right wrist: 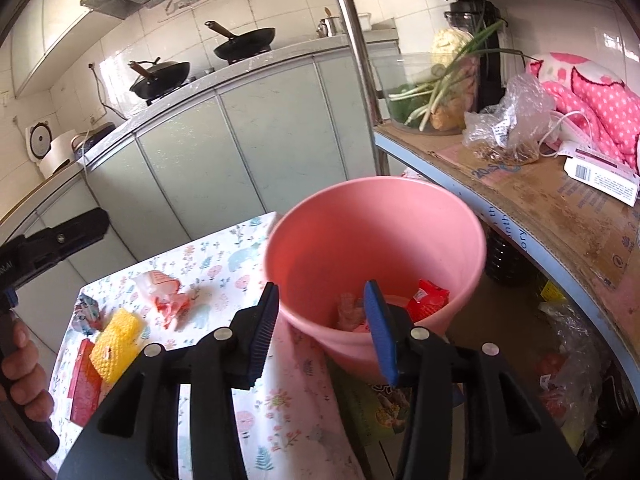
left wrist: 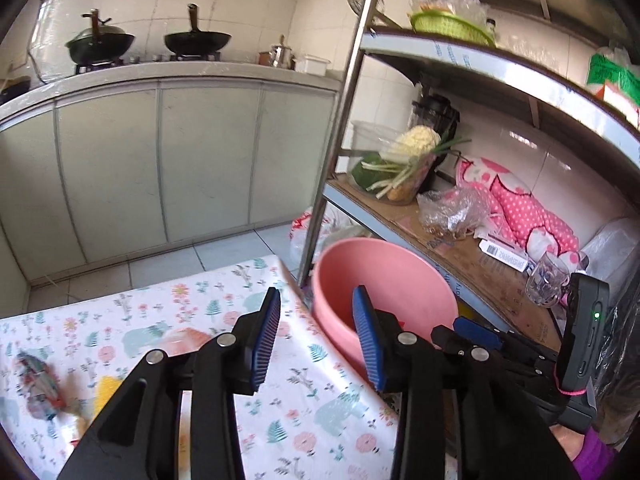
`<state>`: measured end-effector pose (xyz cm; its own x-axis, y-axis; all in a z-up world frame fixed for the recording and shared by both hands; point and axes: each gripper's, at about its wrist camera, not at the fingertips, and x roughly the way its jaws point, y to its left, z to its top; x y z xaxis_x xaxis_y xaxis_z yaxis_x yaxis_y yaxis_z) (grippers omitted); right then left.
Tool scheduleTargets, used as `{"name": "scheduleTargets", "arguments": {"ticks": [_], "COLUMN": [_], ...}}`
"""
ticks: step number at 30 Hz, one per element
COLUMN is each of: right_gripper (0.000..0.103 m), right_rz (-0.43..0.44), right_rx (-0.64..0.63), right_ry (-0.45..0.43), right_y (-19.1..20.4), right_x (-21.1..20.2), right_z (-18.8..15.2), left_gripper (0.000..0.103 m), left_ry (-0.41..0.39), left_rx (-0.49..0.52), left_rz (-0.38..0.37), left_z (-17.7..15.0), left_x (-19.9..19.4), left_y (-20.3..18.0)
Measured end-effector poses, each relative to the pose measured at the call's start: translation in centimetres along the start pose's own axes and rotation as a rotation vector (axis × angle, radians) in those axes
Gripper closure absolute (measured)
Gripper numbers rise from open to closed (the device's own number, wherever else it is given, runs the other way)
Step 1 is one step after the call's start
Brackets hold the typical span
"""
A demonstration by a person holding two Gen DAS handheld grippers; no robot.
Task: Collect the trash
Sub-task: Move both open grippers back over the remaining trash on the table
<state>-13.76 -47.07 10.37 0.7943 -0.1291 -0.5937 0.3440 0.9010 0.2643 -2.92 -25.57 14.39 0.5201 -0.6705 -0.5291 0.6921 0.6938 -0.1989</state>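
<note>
A pink bucket (right wrist: pixel 376 240) stands off the right edge of a table with a floral cloth (right wrist: pixel 224 276); it also shows in the left wrist view (left wrist: pixel 384 276). Inside it lie a red wrapper (right wrist: pixel 430 298) and a clear crumpled wrapper (right wrist: pixel 348 308). My right gripper (right wrist: pixel 324 332) is open and empty, just above the bucket's near rim. My left gripper (left wrist: pixel 316 340) is open and empty over the table's right edge, next to the bucket. On the table lie a pink-white wrapper (right wrist: pixel 162 292), a yellow sponge (right wrist: pixel 116 344), a red packet (right wrist: pixel 84 384) and a colourful wrapper (left wrist: pixel 38 384).
A metal shelf rack (right wrist: pixel 532 216) stands right of the bucket, holding vegetables in a clear bowl (right wrist: pixel 436 92), a plastic bag (right wrist: pixel 508 120) and a pink dotted cloth (right wrist: pixel 592 104). Bags and bottles sit under it. Kitchen cabinets (left wrist: pixel 160 168) with two woks lie behind.
</note>
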Motion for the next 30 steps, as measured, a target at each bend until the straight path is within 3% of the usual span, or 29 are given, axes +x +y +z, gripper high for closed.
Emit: {"name": "scheduleTargets", "arguments": {"ticks": [15, 30], "right_gripper": [0.058, 0.058], "right_rz": [0.109, 0.156], "right_rx": [-0.112, -0.176], "right_ry": [0.046, 0.126], "right_y": [7.5, 11.5], "right_x": [-0.3, 1.2], "right_z": [-1.9, -3.9], "left_gripper": [0.057, 0.057], "left_ry": [-0.103, -0.068], "left_rx": [-0.054, -0.154], "left_rz": [0.202, 0.304], "left_z": [-1.8, -4.9], "left_x": [-12.4, -15.4], "left_y": [9.1, 16.0]}}
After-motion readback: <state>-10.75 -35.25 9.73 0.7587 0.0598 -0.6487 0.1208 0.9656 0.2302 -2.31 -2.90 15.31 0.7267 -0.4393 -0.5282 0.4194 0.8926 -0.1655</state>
